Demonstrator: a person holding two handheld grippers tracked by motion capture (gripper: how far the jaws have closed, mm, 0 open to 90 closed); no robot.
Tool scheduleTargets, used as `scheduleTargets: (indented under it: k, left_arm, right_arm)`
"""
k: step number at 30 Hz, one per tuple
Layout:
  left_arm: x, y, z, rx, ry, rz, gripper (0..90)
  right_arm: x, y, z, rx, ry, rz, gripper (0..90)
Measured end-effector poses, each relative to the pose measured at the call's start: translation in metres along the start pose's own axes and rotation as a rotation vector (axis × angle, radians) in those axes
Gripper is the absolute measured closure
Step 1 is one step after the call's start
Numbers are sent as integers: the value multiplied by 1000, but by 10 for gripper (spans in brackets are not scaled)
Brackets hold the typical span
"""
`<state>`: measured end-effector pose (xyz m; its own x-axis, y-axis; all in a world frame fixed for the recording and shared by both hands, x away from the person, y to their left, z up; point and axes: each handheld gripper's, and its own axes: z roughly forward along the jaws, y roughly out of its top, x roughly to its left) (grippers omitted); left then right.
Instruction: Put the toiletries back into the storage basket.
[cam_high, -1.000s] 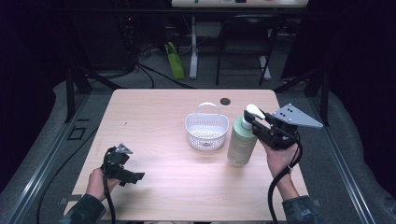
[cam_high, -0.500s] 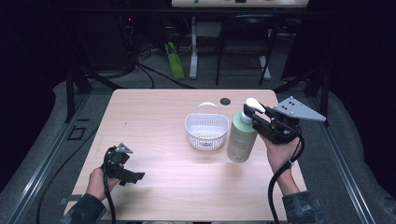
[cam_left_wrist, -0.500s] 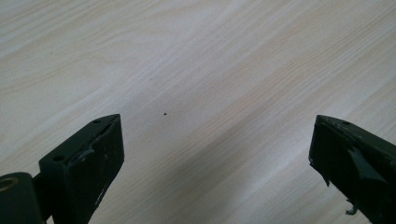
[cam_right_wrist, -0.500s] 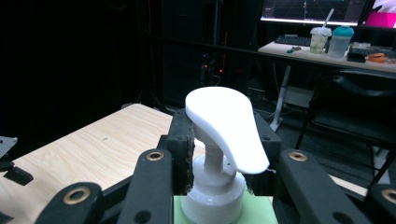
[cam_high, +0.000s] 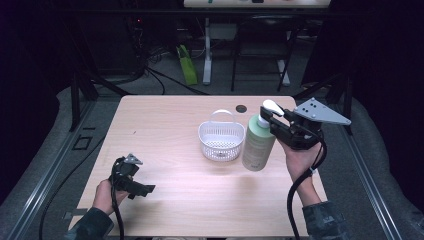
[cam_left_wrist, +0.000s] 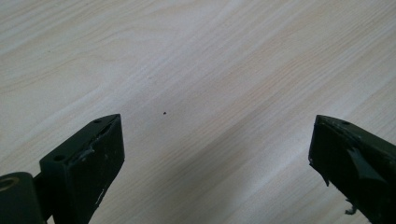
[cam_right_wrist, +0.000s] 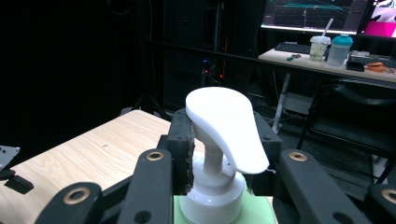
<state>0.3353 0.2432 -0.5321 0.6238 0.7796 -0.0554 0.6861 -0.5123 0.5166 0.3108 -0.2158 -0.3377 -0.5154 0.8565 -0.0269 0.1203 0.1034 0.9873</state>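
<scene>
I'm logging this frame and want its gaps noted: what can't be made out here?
- Basket contents: high view, too small and pale to tell.
- Pump bottle label: high view, faces away; in the right gripper view the bottom edge cuts off its body.
- Left tongs: left gripper view, edge crops both jaws.

Green bag (cam_high: 188, 64) on floor (behind table), monitor (cam_right_wrist: 312, 14), cups (cam_right_wrist: 319, 47)
</scene>
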Motion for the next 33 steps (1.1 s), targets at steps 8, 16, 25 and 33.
scheduleTargets:
  k: [8, 16, 25, 33]
  left_arm:
    - [0, 0, 0, 2, 0, -1, 35]
    - [0, 0, 0, 7, 5, -2, 37]
    - [-1, 0, 1, 13, 6, 8, 41]
    - [-1, 0, 1, 15, 8, 19, 46]
  right_arm:
    - [-3, 5, -3, -11, -8, 4, 677]
    - [-6, 14, -6, -33, -17, -2, 677]
    - [-7, 20, -5, -38, -17, -6, 677]
    - [-7, 26, -3, -49, -16, -9, 677]
